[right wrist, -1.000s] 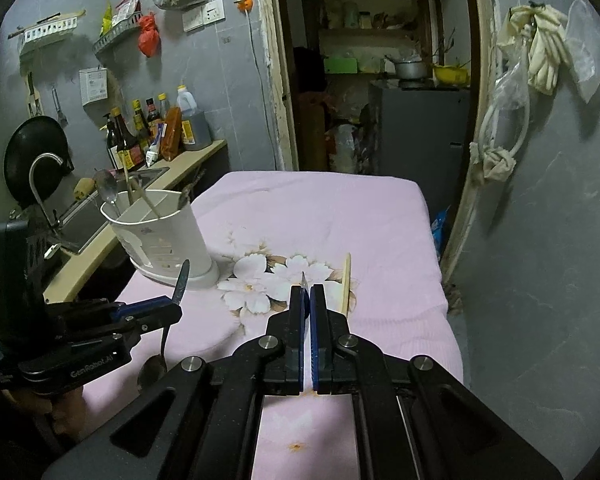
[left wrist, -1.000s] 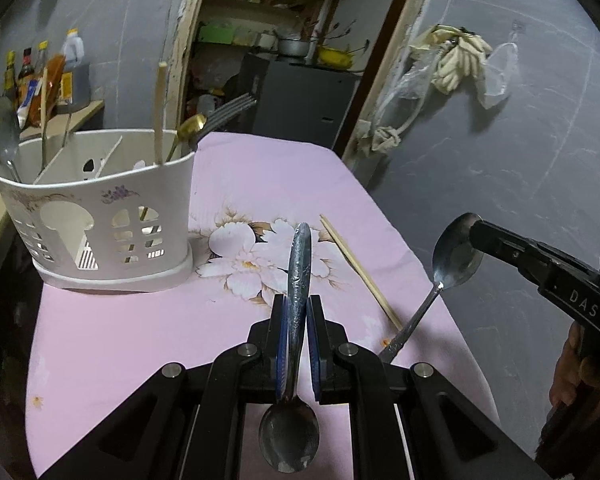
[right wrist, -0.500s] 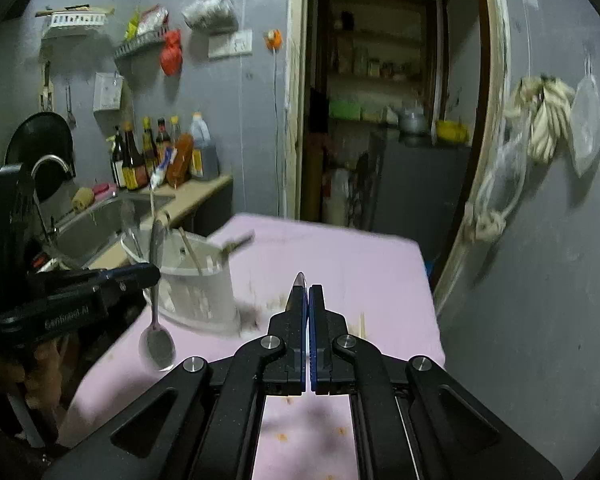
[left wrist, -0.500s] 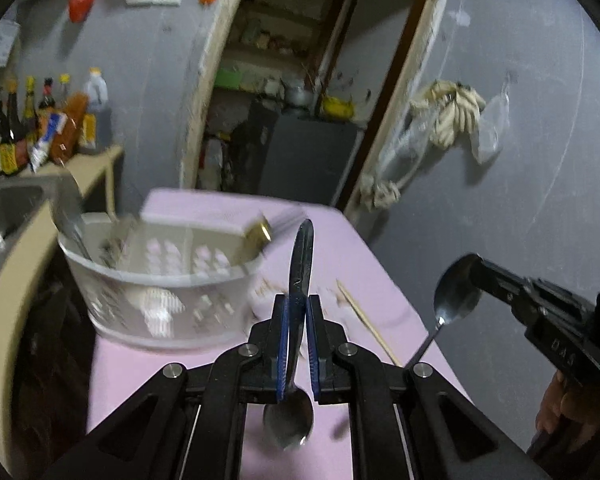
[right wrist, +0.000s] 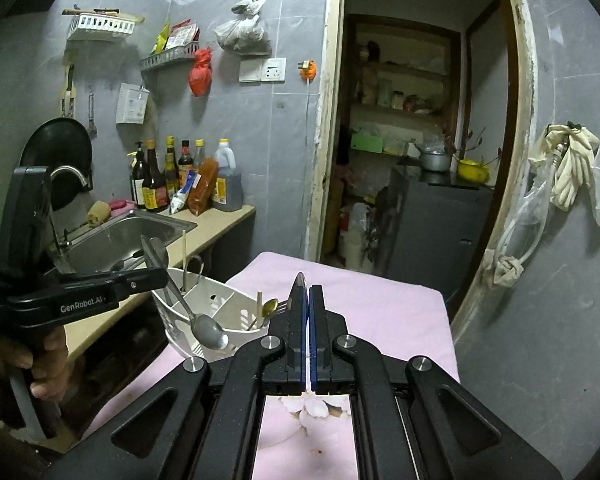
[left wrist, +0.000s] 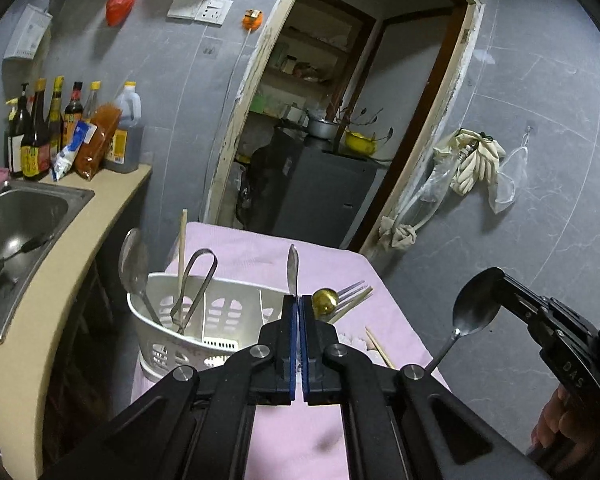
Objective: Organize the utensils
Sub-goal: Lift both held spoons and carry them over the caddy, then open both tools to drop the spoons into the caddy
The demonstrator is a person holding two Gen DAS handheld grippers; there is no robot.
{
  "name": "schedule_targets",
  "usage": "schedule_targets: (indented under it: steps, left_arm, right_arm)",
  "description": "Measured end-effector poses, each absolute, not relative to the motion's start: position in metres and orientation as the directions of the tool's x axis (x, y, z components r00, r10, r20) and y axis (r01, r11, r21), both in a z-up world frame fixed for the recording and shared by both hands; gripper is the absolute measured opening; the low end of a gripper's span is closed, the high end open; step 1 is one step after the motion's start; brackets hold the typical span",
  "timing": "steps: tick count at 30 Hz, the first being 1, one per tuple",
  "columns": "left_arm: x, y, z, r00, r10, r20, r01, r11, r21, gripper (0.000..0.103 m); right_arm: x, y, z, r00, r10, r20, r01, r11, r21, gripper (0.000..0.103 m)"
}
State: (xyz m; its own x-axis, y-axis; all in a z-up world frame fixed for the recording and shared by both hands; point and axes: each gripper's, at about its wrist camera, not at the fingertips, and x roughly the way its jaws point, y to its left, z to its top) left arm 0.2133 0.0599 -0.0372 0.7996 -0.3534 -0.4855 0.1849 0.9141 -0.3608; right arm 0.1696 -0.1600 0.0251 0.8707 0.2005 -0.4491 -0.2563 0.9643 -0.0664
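left fingers (left wrist: 298, 312) being clamped on a spoon (right wrist: 204, 326) | right fingers (right wrist: 309, 304) on another spoon (left wrist: 470, 314) | basket (left wrist: 204, 322) at 10 o'clock | spoon being best lowered bowl-first into a free slot

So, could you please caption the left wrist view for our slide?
Left gripper holds a spoon above the white utensil caddy; right gripper holds another spoon.
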Motion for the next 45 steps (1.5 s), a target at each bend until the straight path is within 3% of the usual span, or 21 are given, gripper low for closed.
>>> schedule_targets:
  steps: [10,21,34,45]
  left_arm:
    - [0.197,0.081,-0.02,0.826,-0.332,-0.455,0.168,0.916,-0.364,0.002]
    - [0.198,0.122,0.002,0.893,-0.168,-0.418,0.046,0.957,-0.287,0.002]
    - [0.234,0.128,-0.016,0.878,-0.155,-0.452,0.041,0.967,-0.252,0.002]
    - [0.246,0.111,-0.044,0.827,-0.156,-0.54,0.062,0.98,-0.188,0.002]
  right_arm:
    - [0.171,-0.151,0.053,0.904,0.213,-0.37,-0.26,0.962,-0.081,0.001]
    - [0.213,-0.105,0.076,0.95,0.172,-0.259,-0.216,0.964,-0.152,0.001]
    - [0.25,-0.072,0.033,0.938,0.091,-0.334,-0.172,0.96,-0.223,0.001]
    - [0.263,-0.081,0.001,0.903,0.108,-0.416,-0.186,0.971,-0.153,0.002]
